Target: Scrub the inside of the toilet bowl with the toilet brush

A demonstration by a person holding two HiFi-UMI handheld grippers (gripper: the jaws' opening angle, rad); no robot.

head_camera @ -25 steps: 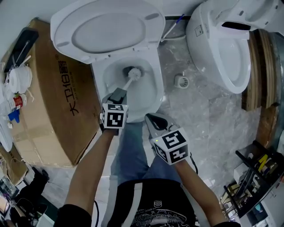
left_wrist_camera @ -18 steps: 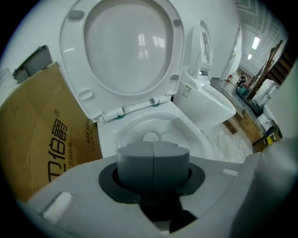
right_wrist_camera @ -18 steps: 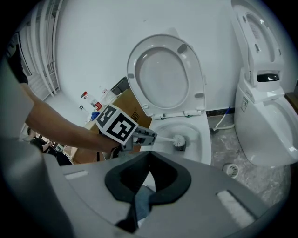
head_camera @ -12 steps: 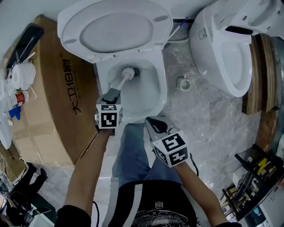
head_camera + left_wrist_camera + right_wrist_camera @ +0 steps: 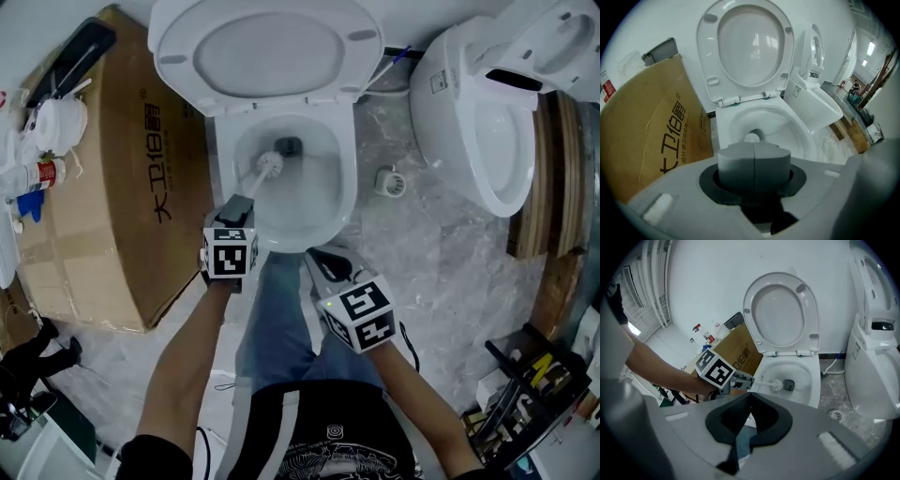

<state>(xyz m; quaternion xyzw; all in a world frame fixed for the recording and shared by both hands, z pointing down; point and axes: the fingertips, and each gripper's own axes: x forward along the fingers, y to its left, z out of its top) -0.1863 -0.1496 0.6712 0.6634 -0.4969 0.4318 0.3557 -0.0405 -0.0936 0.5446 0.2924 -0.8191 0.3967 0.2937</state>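
The white toilet bowl (image 5: pixel 345 202) stands open with its lid (image 5: pixel 267 47) raised. The toilet brush's white bristle head (image 5: pixel 270 165) rests inside the bowl, just left of the dark drain hole (image 5: pixel 289 145). My left gripper (image 5: pixel 239 206) is shut on the brush's handle at the bowl's near left rim. In the left gripper view the handle's grey end (image 5: pixel 754 161) sits clamped between the jaws, with the brush head (image 5: pixel 751 138) beyond. My right gripper (image 5: pixel 325 258) hangs shut and empty near the bowl's front edge. From the right gripper view (image 5: pixel 749 399) the brush head (image 5: pixel 776 384) shows in the bowl.
A big cardboard box (image 5: pixel 112 178) stands against the toilet's left side, with bottles (image 5: pixel 42 173) beyond it. A second toilet (image 5: pixel 478 122) stands to the right, a floor drain (image 5: pixel 389 180) between the two. A black rack (image 5: pixel 525 394) is at the lower right. The person's jeans leg (image 5: pixel 277 309) is below the bowl.
The brush head has slid off the drain hole toward the bowl's left side. The left gripper drew slightly left and back with it. The right gripper stayed put.
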